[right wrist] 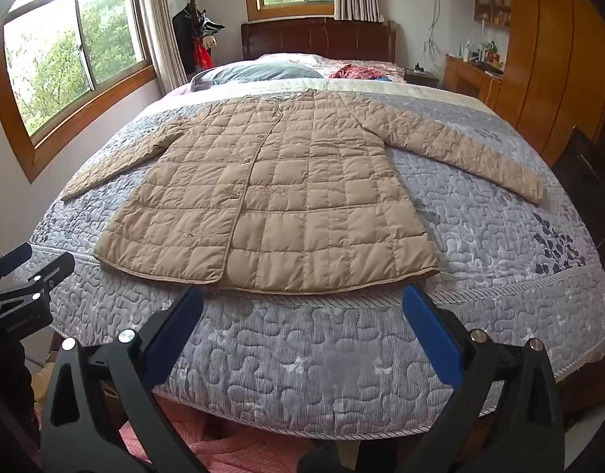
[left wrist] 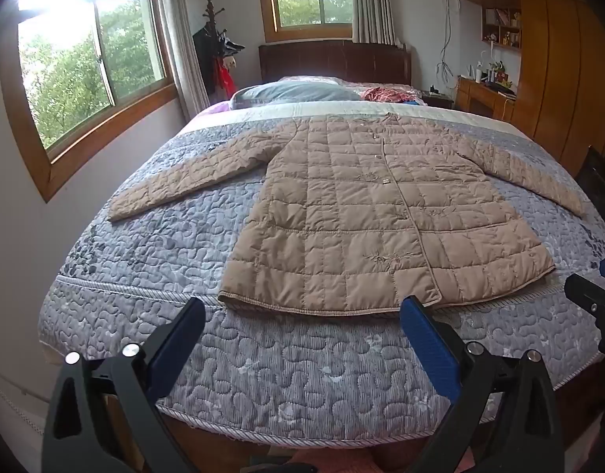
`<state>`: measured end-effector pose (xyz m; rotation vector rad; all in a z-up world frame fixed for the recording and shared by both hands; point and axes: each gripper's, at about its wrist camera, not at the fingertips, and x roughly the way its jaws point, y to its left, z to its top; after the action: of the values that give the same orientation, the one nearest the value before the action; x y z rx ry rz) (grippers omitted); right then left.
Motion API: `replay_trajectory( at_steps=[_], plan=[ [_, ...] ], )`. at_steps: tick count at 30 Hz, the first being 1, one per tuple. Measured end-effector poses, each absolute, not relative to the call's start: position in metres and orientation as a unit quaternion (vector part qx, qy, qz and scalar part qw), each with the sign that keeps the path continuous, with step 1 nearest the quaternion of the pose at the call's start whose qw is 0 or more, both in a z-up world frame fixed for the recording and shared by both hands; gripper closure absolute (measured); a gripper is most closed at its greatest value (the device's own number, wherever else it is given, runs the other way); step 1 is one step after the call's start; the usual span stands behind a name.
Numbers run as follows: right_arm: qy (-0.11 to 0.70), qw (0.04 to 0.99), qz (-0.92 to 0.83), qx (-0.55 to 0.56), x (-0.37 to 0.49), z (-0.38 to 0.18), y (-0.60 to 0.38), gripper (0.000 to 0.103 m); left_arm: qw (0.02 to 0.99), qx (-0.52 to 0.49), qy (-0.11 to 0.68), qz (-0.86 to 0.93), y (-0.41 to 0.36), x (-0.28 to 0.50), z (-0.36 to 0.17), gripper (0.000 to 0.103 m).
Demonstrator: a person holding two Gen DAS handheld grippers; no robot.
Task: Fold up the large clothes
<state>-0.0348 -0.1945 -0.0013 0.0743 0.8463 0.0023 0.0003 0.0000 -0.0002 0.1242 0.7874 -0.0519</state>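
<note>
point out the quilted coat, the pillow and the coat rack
quilted coat (left wrist: pixel 361 213), left wrist view, middle of its front
pillow (left wrist: pixel 294 92), left wrist view, its grey top
coat rack (right wrist: pixel 192 12), right wrist view, its wooden post

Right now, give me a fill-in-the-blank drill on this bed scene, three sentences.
The tan quilted jacket lies flat on the grey-blue quilted ____.
Both jacket sleeves are spread ____, not folded in.
The left gripper and right gripper have their blue-padded fingers wide ____, holding nothing.

Missing: bedspread; outward; open
</note>
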Motion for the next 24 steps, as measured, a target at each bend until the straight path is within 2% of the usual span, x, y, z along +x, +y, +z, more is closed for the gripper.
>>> replay_trajectory(
  at_steps=[24],
  plan=[
    [0.410, 0.911, 0.000, 0.036, -0.0326, -0.0026, -0.1947, 0.003, 0.922, 0.061, 0.382, -0.024, -0.0004, 0.0004, 0.0001, 0.004]
  ],
)
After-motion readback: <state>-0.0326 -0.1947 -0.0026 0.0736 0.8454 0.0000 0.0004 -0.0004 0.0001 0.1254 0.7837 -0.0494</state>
